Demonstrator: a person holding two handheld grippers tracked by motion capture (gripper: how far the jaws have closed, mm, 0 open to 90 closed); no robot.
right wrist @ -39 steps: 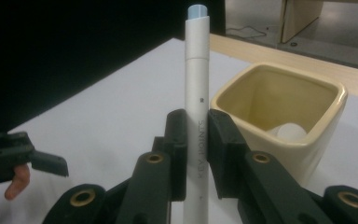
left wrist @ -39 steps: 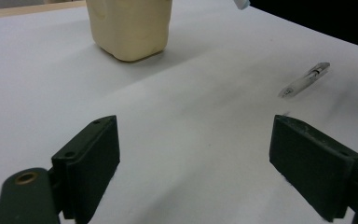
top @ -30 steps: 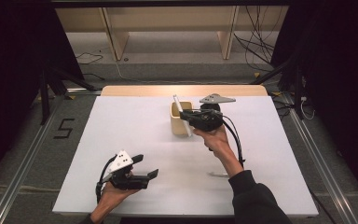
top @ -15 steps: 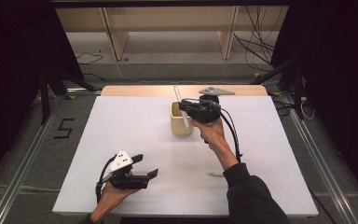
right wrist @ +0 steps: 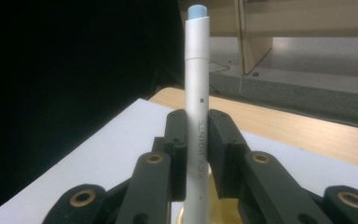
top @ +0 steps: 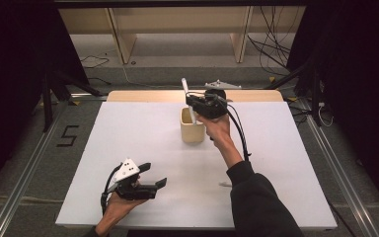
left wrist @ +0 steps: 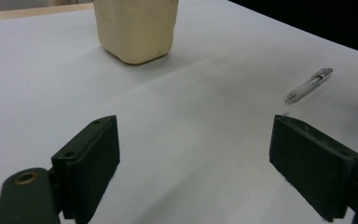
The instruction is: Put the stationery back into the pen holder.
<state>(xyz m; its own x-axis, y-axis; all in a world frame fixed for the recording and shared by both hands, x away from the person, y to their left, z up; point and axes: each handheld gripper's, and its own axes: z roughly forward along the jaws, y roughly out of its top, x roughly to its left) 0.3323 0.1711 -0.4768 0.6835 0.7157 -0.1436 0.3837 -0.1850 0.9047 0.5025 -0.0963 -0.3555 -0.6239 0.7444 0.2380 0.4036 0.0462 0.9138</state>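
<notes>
white pen (right wrist: pixel 196 88) | upright, clamped between right gripper (right wrist: pixel 197 140) jaws | above cup (top: pixel 192 126)

White marker (right wrist: pixel 196 107), blue-tipped, stood upright, its lower end inside the cream cup (top: pixel 192 131) at the table's far middle.

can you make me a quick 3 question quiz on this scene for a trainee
1. True or false: the right gripper is clamped on a white marker.
2. What lies below the marker in the high view? A) a beige cup B) a plate C) a drawer
3. Fill in: the left gripper has its jaws ____, and a pen lies flat on the white table.

Key: 1 true; 2 A; 3 open.
</notes>
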